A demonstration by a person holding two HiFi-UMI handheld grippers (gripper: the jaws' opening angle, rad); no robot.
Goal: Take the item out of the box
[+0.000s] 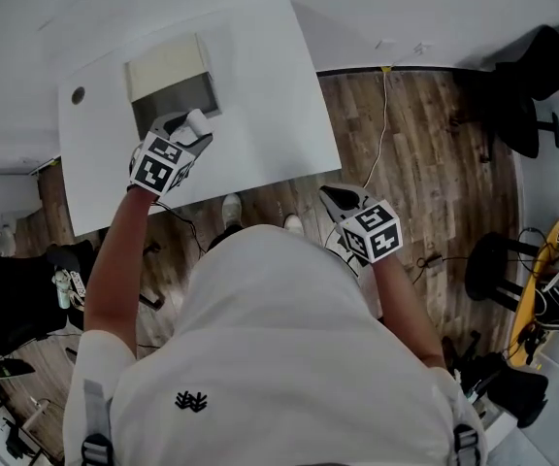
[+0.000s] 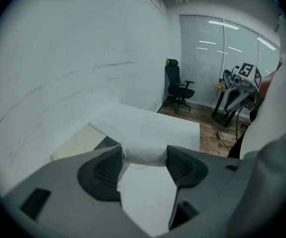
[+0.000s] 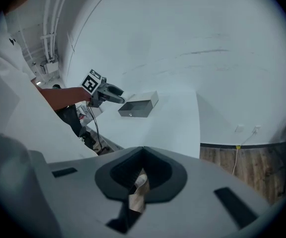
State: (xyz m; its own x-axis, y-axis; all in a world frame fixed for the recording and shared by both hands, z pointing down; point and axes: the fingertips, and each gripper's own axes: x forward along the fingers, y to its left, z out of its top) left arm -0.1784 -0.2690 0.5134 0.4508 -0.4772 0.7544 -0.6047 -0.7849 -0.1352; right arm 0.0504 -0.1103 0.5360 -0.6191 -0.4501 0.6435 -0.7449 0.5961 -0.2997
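Note:
The grey box (image 1: 175,97) stands open at the far left of the white table (image 1: 260,85), its cream lid (image 1: 167,64) folded back. My left gripper (image 1: 190,134) hovers at the box's near edge, shut on a white rolled item (image 1: 199,121). In the left gripper view the item (image 2: 144,152) sits crosswise between the jaws of that gripper (image 2: 144,158), above the table and next to the box (image 2: 105,143). My right gripper (image 1: 341,202) is shut and empty, off the table's near edge over the floor. Its own view shows its jaws (image 3: 142,155) closed, with the box (image 3: 137,107) far off.
The person's torso fills the lower head view. Wooden floor (image 1: 425,144) lies right of the table, with a black office chair (image 1: 537,76) and a cable along the wall. Dark equipment (image 1: 13,299) sits on the floor at the left. A white wall backs the table.

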